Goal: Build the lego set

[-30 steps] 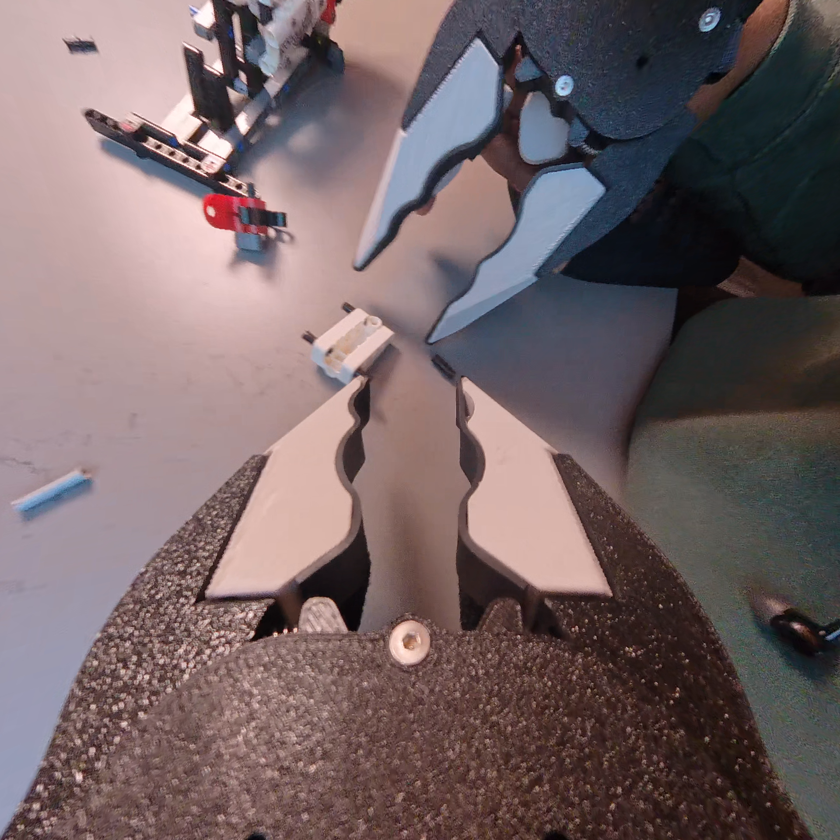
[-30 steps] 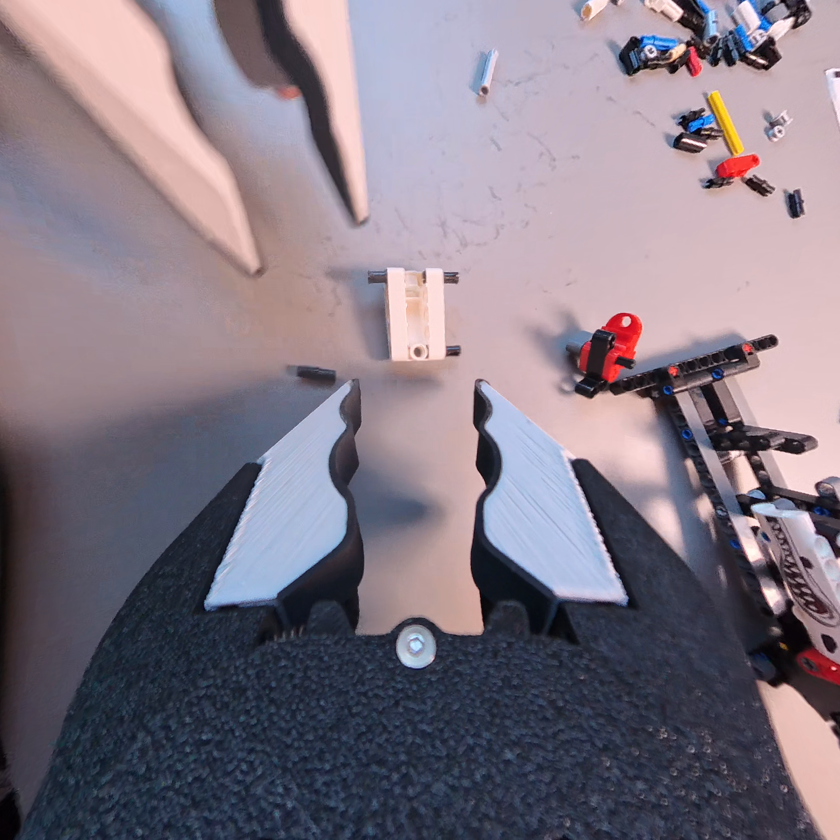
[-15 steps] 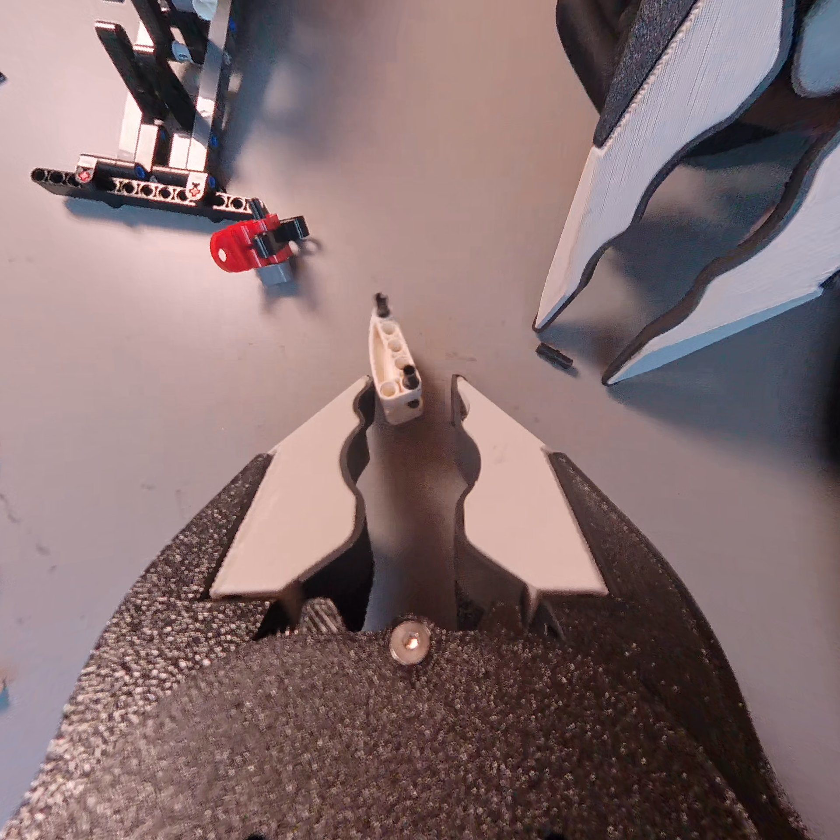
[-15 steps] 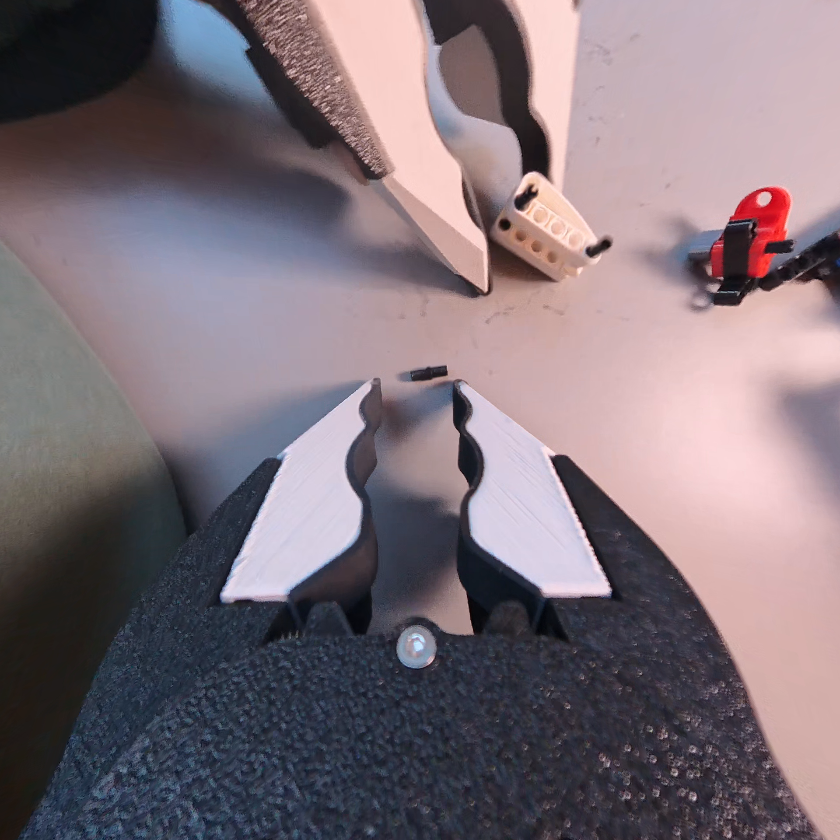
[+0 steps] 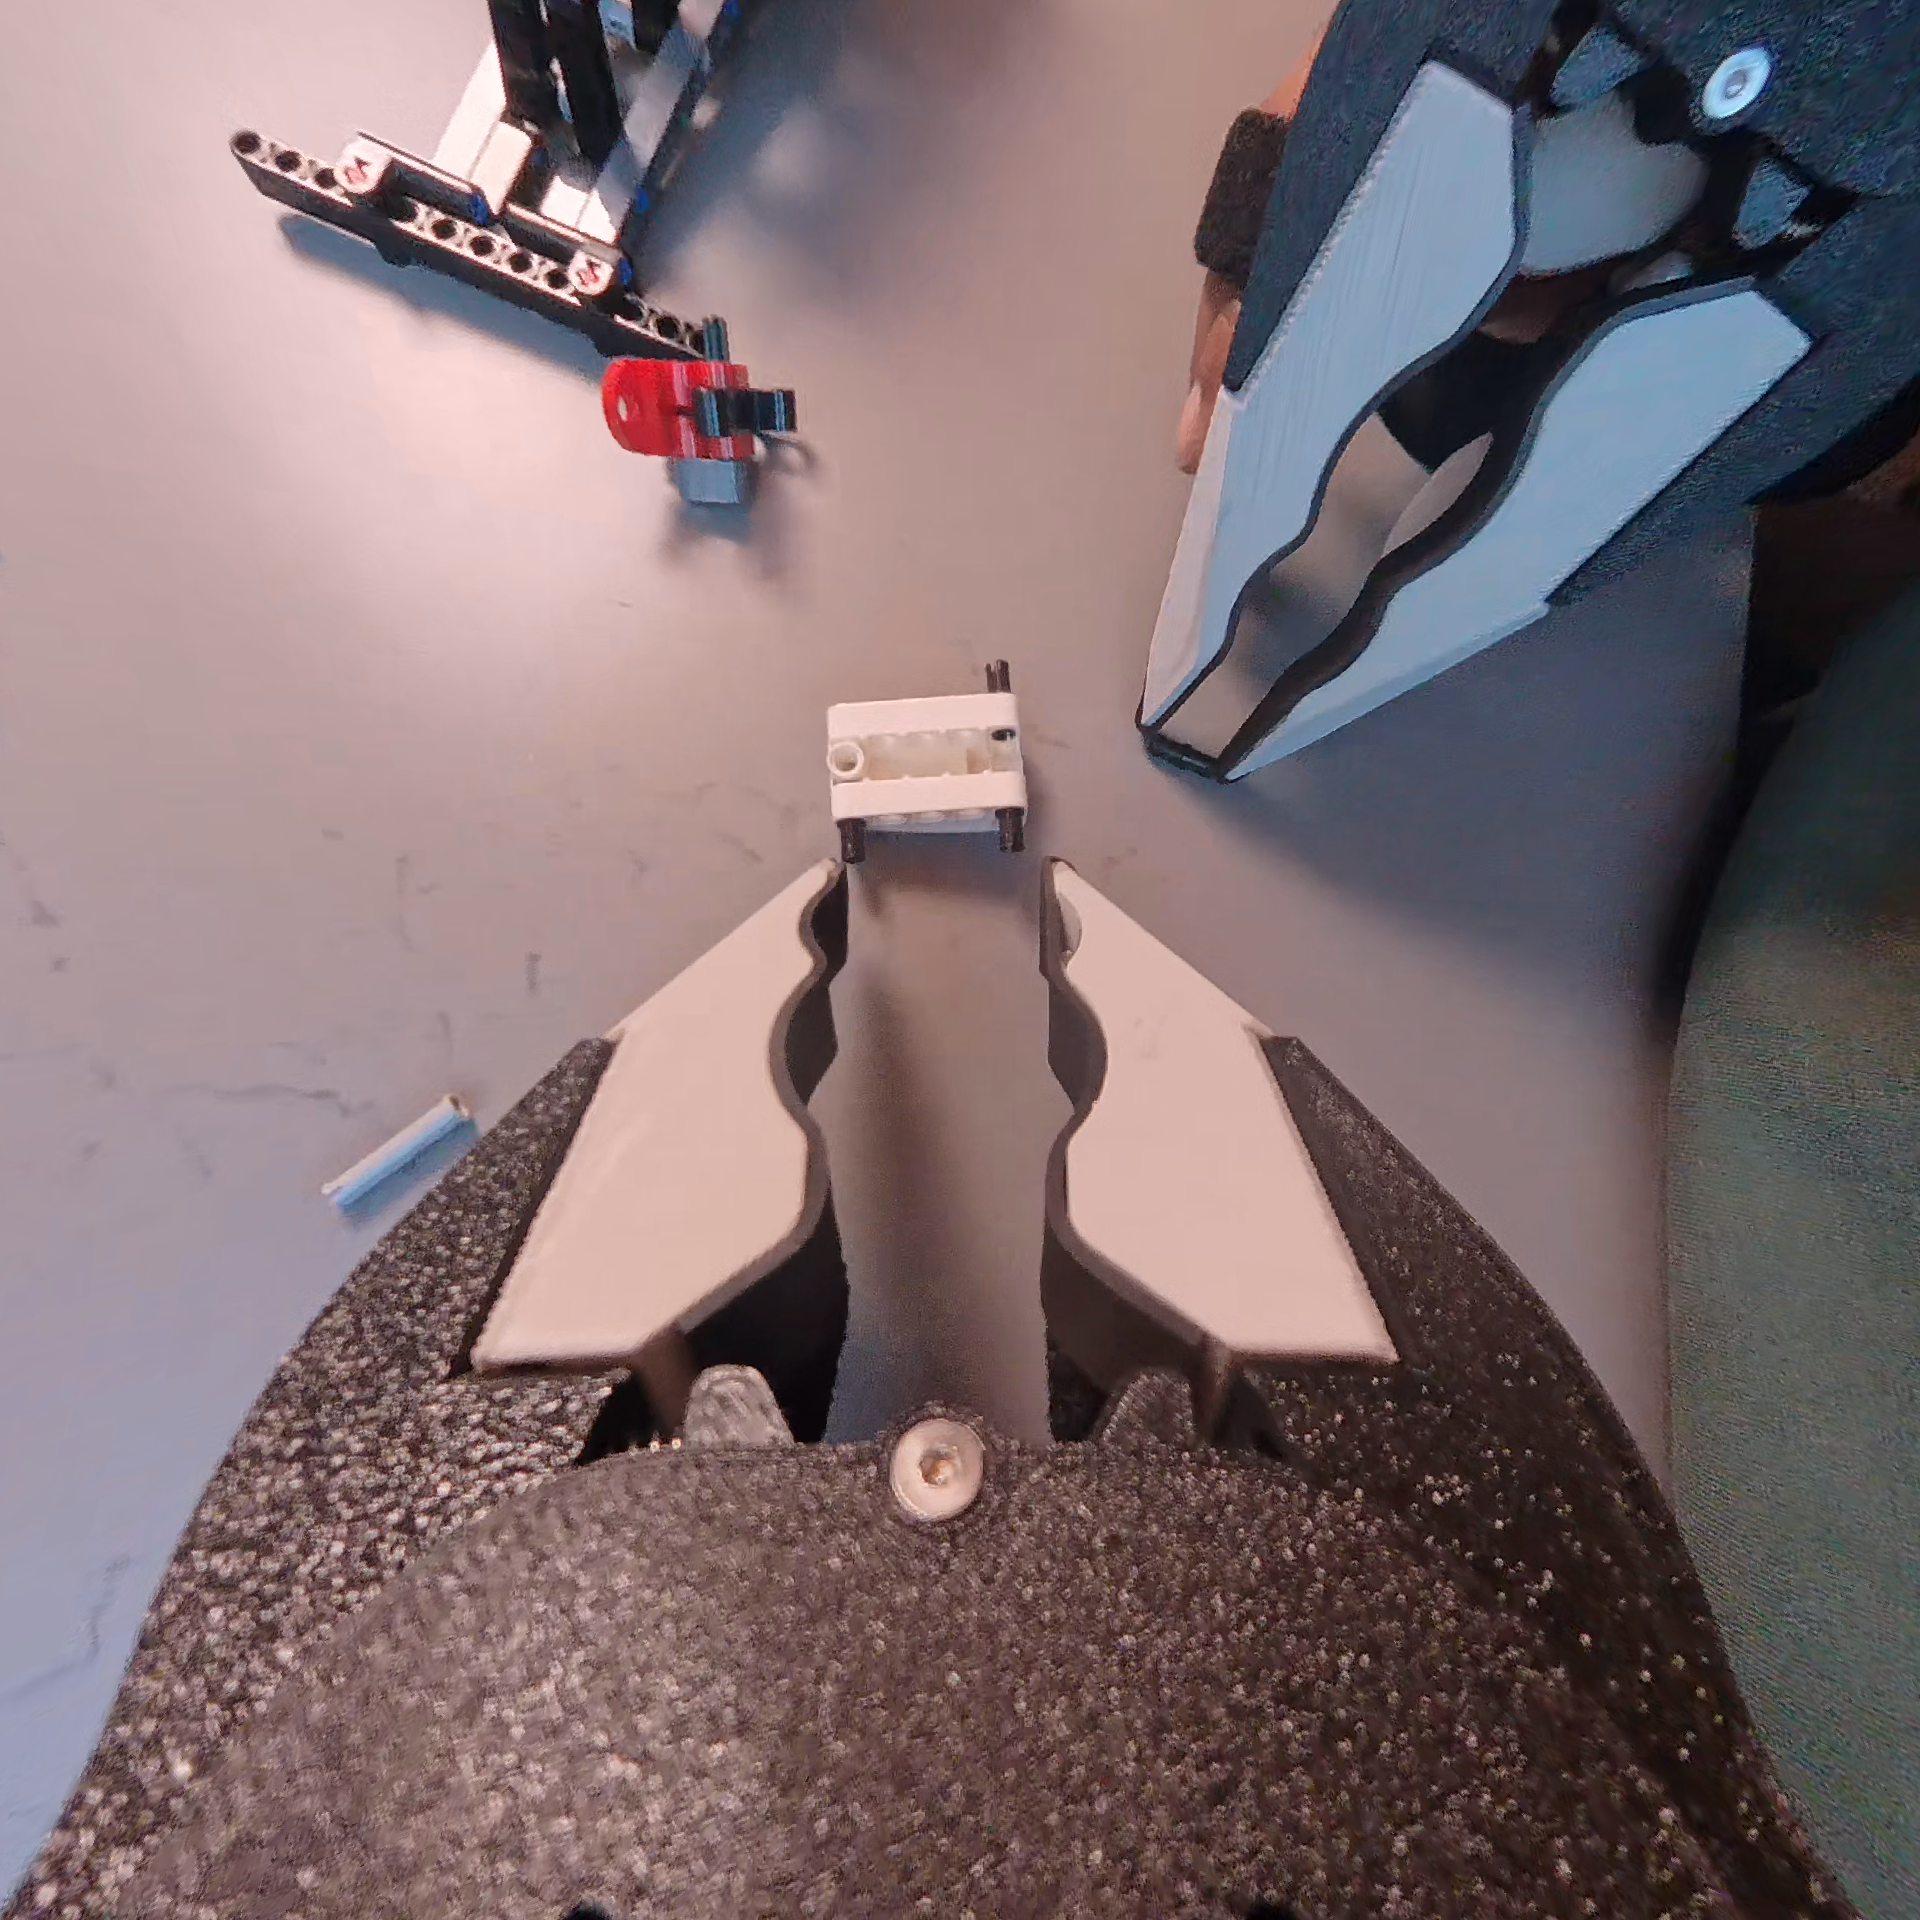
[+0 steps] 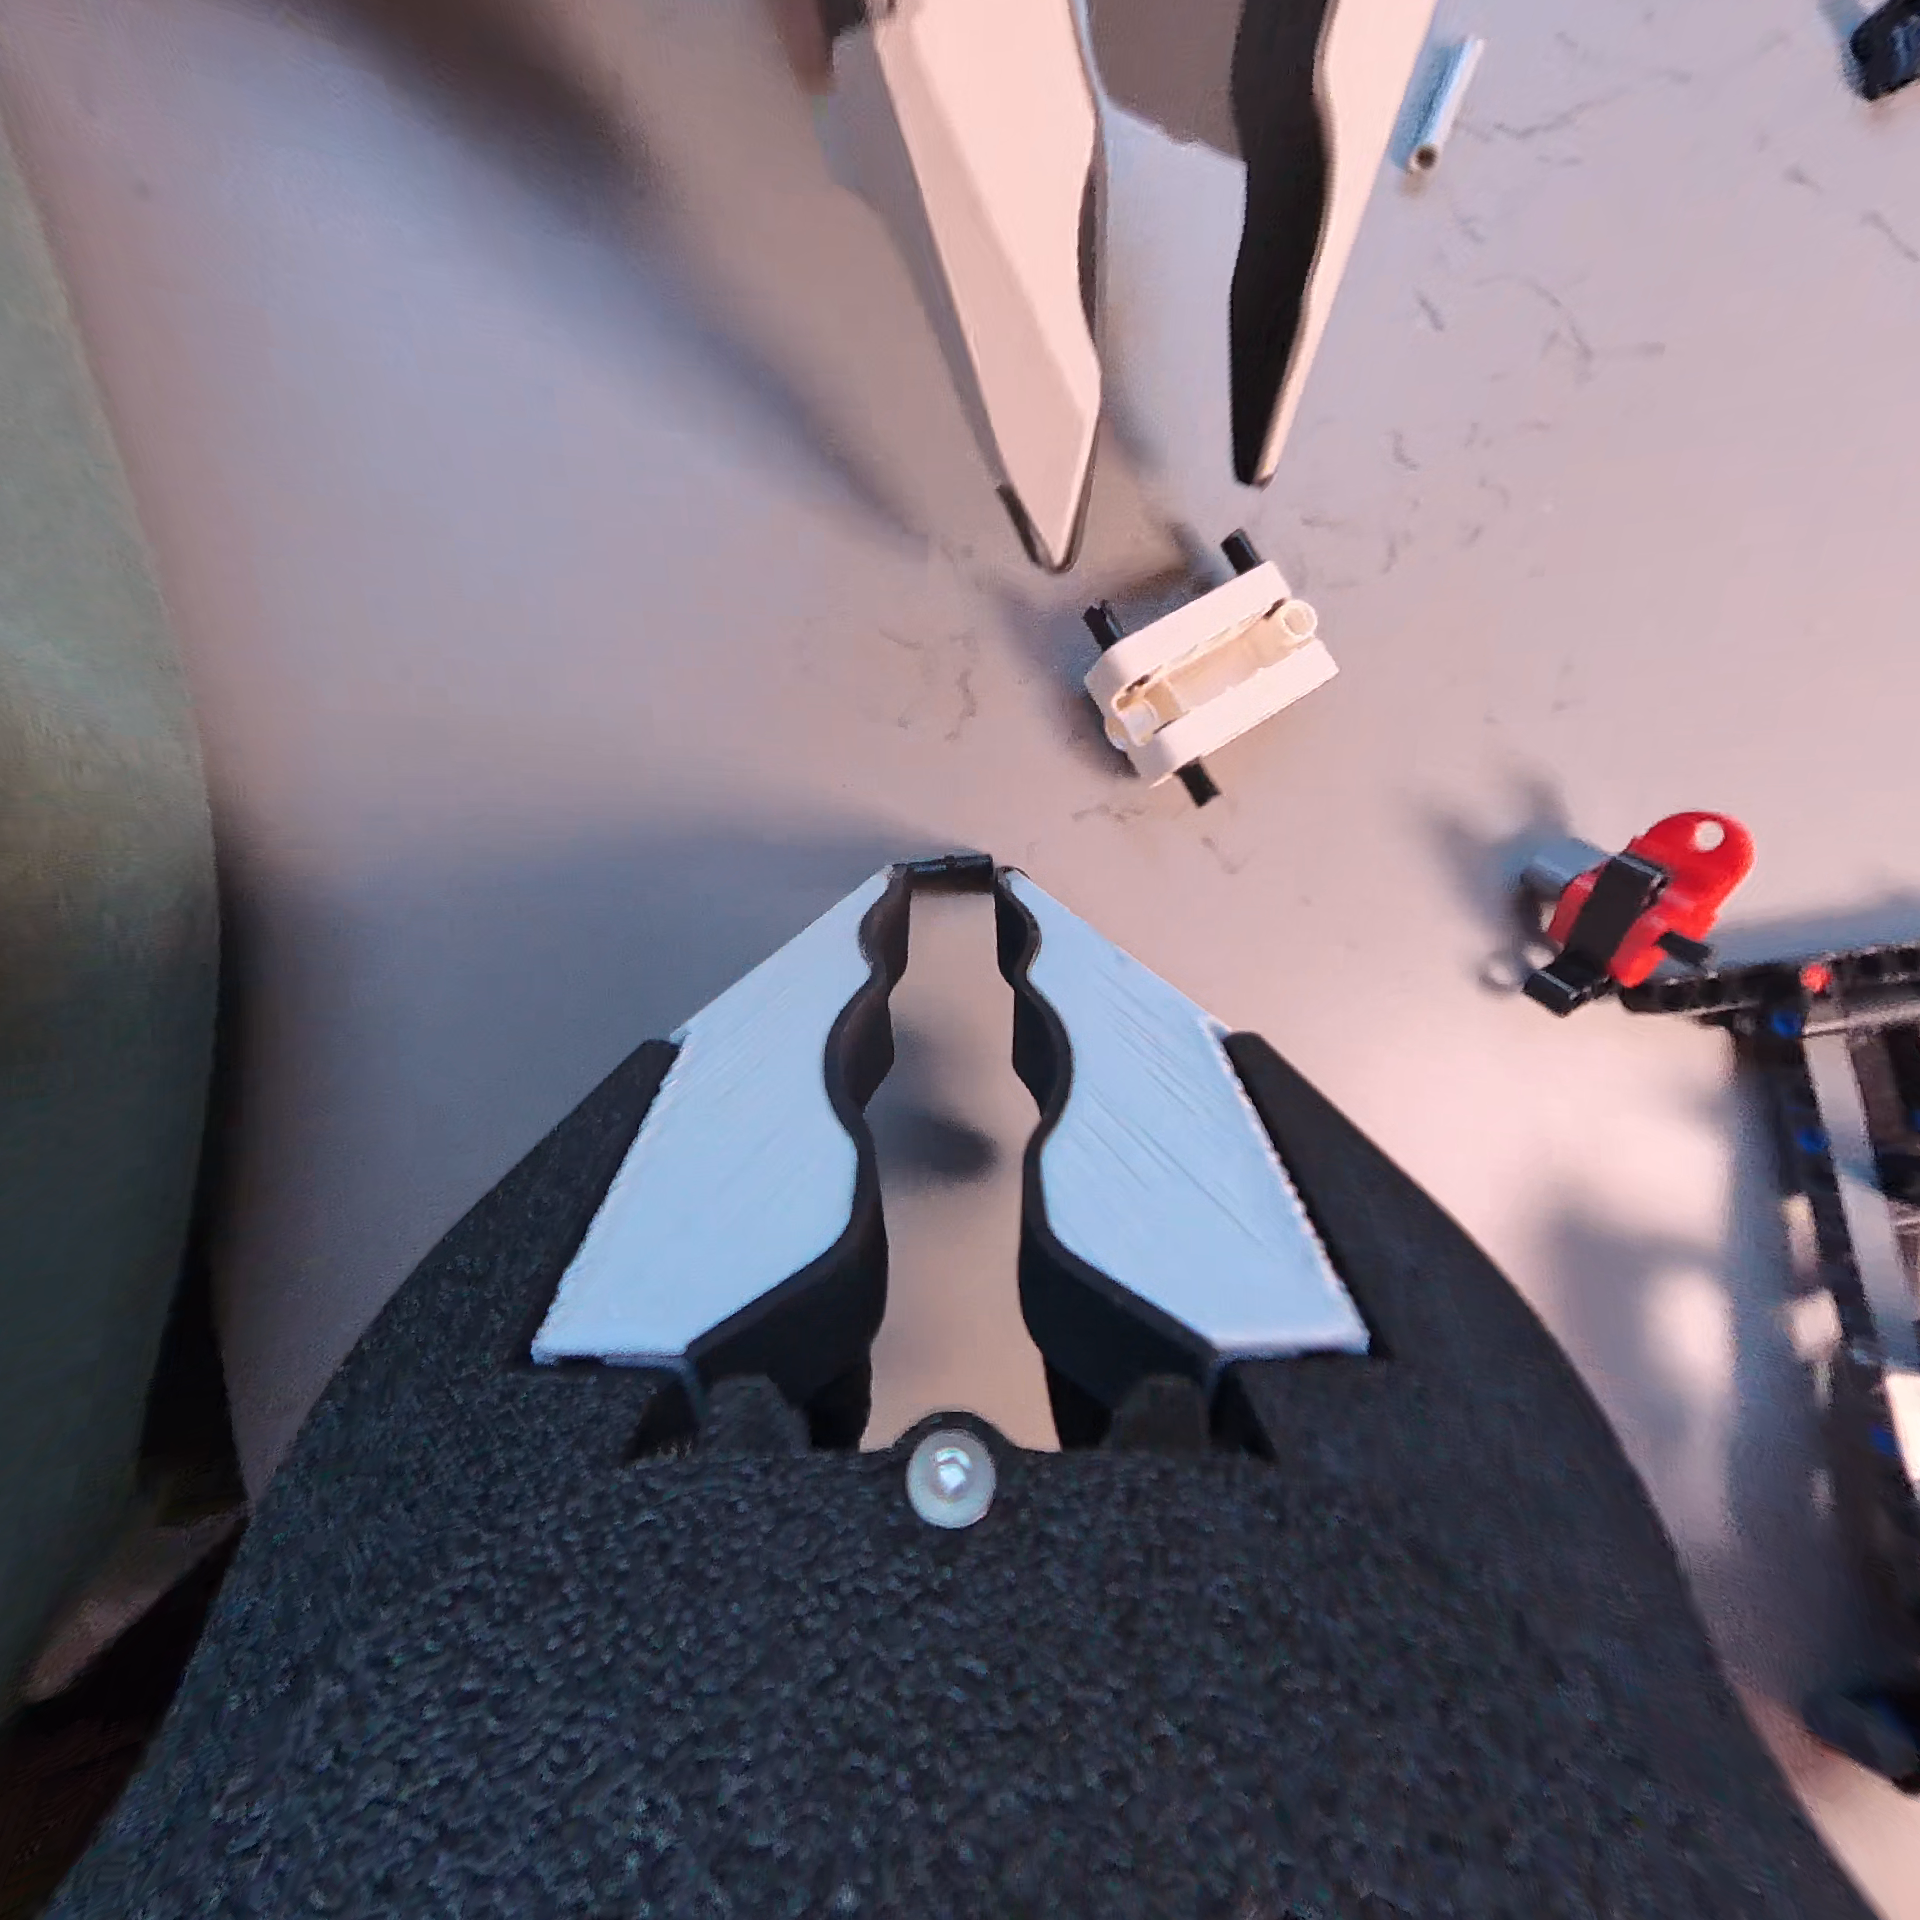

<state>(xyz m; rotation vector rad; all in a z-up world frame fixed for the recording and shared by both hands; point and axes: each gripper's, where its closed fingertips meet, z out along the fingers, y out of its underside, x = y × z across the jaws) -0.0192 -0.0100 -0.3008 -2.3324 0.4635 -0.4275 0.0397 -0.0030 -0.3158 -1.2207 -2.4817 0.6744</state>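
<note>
i'm pinching a tiny black pin (image 6: 948,871) in the right gripper (image 6: 945,883), fingertips closed on its two ends. the left gripper (image 5: 943,871) is hanging open and empty just behind the white block (image 5: 925,766), which is lying flat on the table (image 5: 312,727) with black pins sticking out. the red piece (image 5: 675,410) is sitting past the block, by the end of the black frame (image 5: 488,244). i'm guessing plenty is left: block and red piece aren't on the frame yet.
</note>
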